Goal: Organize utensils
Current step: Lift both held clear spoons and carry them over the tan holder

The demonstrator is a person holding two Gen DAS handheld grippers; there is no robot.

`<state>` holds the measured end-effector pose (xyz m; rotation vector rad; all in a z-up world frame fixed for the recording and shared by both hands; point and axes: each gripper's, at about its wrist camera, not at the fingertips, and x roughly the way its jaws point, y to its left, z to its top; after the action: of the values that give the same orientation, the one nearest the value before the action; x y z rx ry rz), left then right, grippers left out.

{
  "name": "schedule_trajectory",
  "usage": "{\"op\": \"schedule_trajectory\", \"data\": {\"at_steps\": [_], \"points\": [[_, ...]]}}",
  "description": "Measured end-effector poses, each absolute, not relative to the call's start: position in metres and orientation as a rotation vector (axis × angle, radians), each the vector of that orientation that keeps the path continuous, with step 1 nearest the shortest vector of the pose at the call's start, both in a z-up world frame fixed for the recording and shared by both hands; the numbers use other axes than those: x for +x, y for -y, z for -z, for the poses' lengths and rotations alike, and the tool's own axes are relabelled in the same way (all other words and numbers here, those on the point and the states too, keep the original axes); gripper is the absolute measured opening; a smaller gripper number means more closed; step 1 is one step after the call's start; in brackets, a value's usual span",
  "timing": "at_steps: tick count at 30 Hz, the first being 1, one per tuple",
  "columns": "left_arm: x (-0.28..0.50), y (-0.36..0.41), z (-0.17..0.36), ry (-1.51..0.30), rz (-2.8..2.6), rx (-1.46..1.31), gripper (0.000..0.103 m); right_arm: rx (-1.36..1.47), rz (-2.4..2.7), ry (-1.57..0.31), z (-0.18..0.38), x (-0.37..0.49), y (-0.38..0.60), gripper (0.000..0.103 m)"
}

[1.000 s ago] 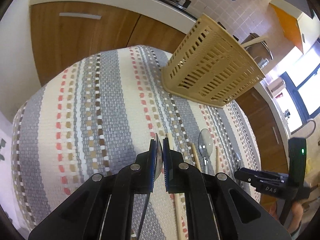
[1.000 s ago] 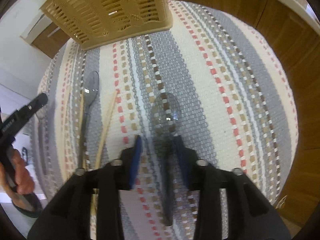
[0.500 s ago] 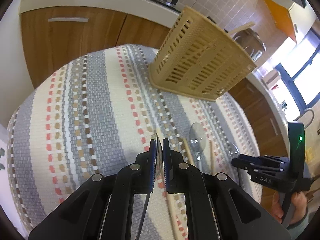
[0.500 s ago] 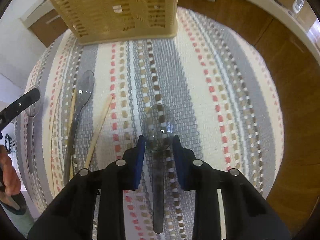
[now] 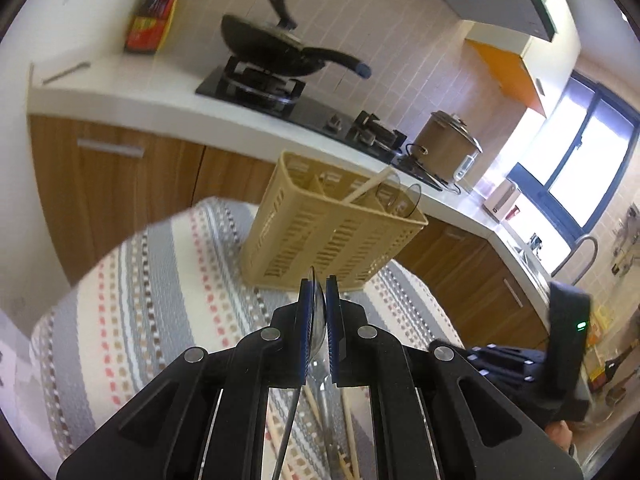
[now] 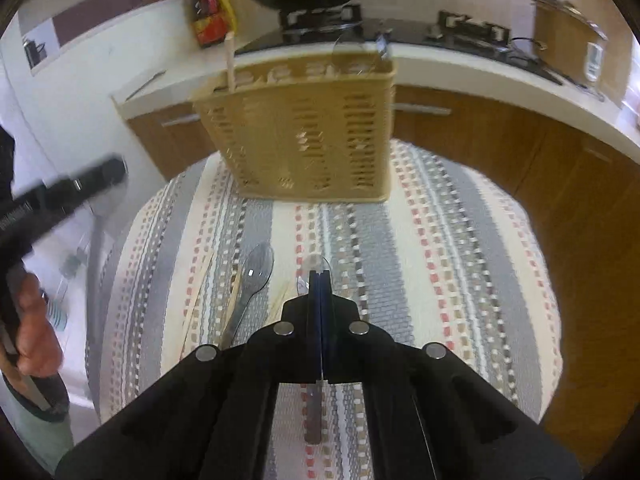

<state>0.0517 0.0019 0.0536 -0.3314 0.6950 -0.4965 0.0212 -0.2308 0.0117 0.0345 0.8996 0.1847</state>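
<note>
item, landmark: beige slotted utensil basket (image 6: 304,136), upright at the far end of the striped cloth (image 6: 460,264), a wooden chopstick (image 6: 229,65) and clear spoon bowls rising from its compartments.

left of the basket: my left gripper (image 5: 319,304), fingers pinched narrow on a clear plastic spoon (image 5: 317,322); bowl up between the blue pads, handle hanging below. seen from the right wrist, this gripper is a dark blur at the left edge, my hand (image 6: 34,332) on its grip.

in front of the basket, on the cloth: one clear spoon (image 6: 253,280) lying flat, bowl toward the basket, with loose chopsticks (image 6: 200,292) just beside it.

in front of the basket, centre: my right gripper (image 6: 319,300), jaws have just been closing, now pressed tight on a second clear spoon (image 6: 314,270); bowl showing past the fingertips, handle showing under them.

behind the basket: white counter (image 5: 132,96), black wok (image 5: 280,50) on the hob, rice cooker (image 5: 448,148) to the right.
</note>
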Motion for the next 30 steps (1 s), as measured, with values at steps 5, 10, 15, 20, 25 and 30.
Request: {"op": "schedule_trajectory", "data": {"at_steps": [5, 10, 15, 20, 25, 30], "points": [[0.051, -0.002, -0.048, -0.703, 0.491, -0.306, 0.005, -0.032, -0.218, -1.042, 0.023, 0.033, 0.22, 0.003], [0.054, -0.004, -0.034, -0.736, 0.493, -0.307, 0.005, -0.027, -0.245, -1.184, 0.052, 0.049, 0.218, 0.005], [0.054, -0.007, -0.031, -0.73, 0.488, -0.292, 0.005, -0.011, -0.249, -1.264, 0.061, 0.066, 0.215, 0.018], [0.055, -0.009, -0.029, -0.732, 0.494, -0.296, 0.005, -0.054, -0.25, -1.343, 0.065, 0.079, 0.201, 0.025], [0.057, -0.012, -0.027, -0.735, 0.493, -0.304, 0.005, -0.089, -0.185, -1.359, 0.066, 0.086, 0.193, 0.01], [0.055, -0.014, -0.031, -0.719, 0.496, -0.3, 0.005, -0.03, -0.222, -1.222, 0.044, 0.074, 0.201, 0.01]]}}
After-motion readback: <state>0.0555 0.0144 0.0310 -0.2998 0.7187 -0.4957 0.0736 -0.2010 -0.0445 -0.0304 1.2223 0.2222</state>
